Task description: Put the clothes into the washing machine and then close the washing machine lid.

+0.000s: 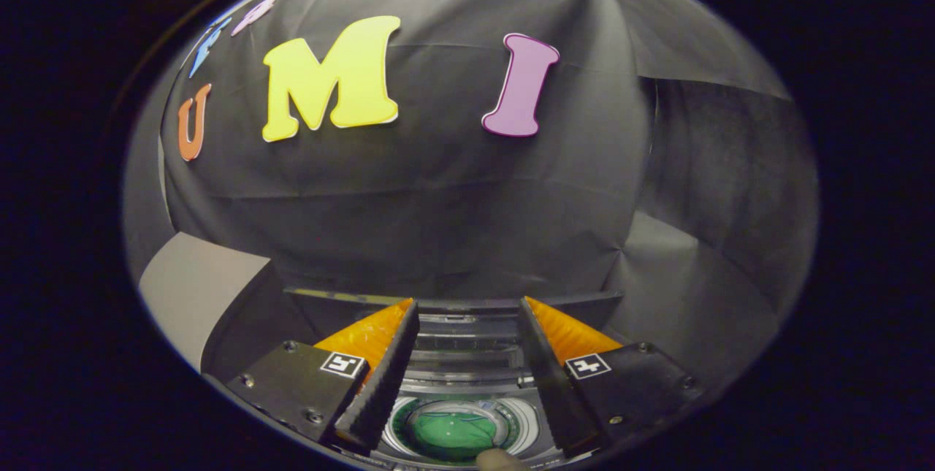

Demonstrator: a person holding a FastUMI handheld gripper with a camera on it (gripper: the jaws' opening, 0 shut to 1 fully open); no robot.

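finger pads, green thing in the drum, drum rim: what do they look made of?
Gripper open, nothing between its fingers.
Finger pads: black, matte, ribbed faces, probably rubber or soft plastic.
Green thing inside the washing machine drum: soft folds and a seam, looks like cloth, likely a garment.
Drum rim: pale, glossy ring with highlights, plastic or metal; can't tell which.

A washing machine (pixel 467 354) is standing against the booth's black cloth wall, its top opening showing between the spread gripper (pixel 467 310) fingers. Green clothes (pixel 453 433) are lying inside its round drum.
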